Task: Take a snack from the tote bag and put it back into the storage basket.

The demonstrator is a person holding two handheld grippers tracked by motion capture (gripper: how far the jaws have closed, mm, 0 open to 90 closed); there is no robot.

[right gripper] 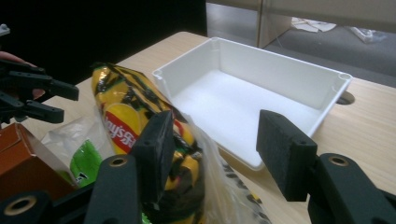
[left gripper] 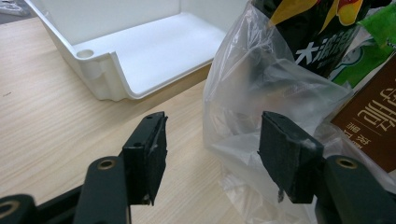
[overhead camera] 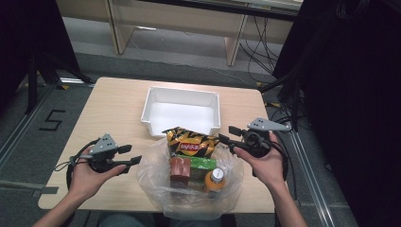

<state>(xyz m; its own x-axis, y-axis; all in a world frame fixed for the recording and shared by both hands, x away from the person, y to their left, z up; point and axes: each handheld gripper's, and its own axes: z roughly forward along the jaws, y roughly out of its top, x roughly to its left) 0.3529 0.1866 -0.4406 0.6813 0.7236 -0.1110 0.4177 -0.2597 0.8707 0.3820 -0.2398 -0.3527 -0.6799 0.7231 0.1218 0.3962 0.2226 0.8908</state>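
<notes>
A clear plastic bag point(overhead camera: 151, 175) lies open at the table's near edge. In it are a yellow and black chip bag point(overhead camera: 191, 142), a brown carton point(overhead camera: 179, 170), a green packet point(overhead camera: 203, 164) and an orange bottle point(overhead camera: 215, 179) with a white cap. My left gripper point(overhead camera: 133, 154) is at the bag's left edge, jaws open; in the left gripper view the bag's film point(left gripper: 243, 93) lies loose between the pads of the left gripper point(left gripper: 212, 140). My right gripper point(overhead camera: 226, 134) hovers open at the bag's right rim, next to the chip bag point(right gripper: 121, 112).
An empty white bin point(overhead camera: 182, 90) stands just behind the bag at the middle of the wooden table point(overhead camera: 113, 109). Bare tabletop lies on both sides of the bin. Black curtains, stands and cables surround the table.
</notes>
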